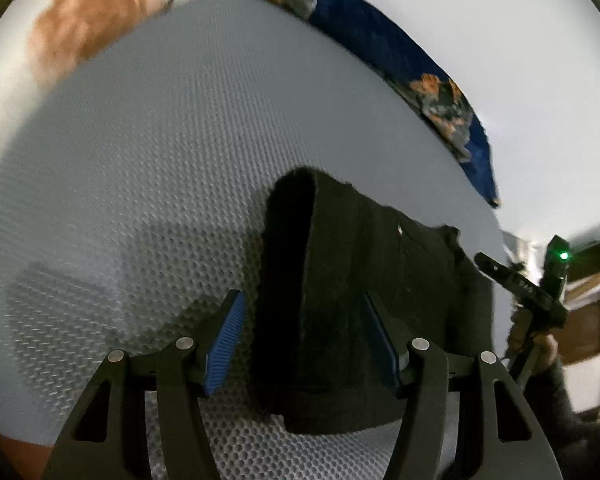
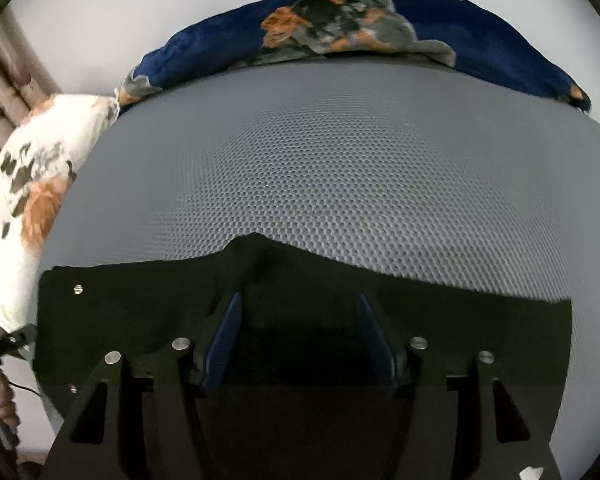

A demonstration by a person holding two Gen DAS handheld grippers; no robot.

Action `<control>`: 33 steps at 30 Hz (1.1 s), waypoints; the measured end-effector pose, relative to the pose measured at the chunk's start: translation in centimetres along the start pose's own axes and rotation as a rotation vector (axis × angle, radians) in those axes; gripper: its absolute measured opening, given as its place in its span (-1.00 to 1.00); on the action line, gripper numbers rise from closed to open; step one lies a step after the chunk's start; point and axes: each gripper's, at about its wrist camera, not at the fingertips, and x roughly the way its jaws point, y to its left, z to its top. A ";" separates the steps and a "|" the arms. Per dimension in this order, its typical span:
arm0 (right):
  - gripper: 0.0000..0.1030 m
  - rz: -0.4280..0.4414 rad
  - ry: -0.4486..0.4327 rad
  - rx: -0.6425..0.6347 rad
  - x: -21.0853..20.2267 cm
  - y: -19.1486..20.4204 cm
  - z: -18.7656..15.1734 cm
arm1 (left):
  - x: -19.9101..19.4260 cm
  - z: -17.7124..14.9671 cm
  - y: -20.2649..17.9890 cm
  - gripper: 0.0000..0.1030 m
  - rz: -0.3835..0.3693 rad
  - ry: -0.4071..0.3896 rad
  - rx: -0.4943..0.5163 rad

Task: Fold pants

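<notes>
Pants (image 1: 340,280) black, on grey mesh mattress (image 1: 160,160)

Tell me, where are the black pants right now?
The black pants lie on the near part of the grey mat, stretched between the open left tongs and the open right tongs, with pillows beyond.

Grey honeycomb-textured mattress (image 2: 340,160) filling most of both views. Black pants (image 2: 140,312) lying directly on it at 6 o'clock in the right wrist view, spread from 8 to 4 o'clock. Navy blanket (image 2: 480,44) with orange and grey flowers along the far edge at 12 o'clock. White pillow (image 2: 32,200) with orange and dark flowers at 9 o'clock, touching the blanket's end
</notes>
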 end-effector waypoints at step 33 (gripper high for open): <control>0.21 -0.062 0.022 0.109 -1.4 1.0 0.6 | 5.5 4.6 1.7 0.16 -0.414 0.261 0.095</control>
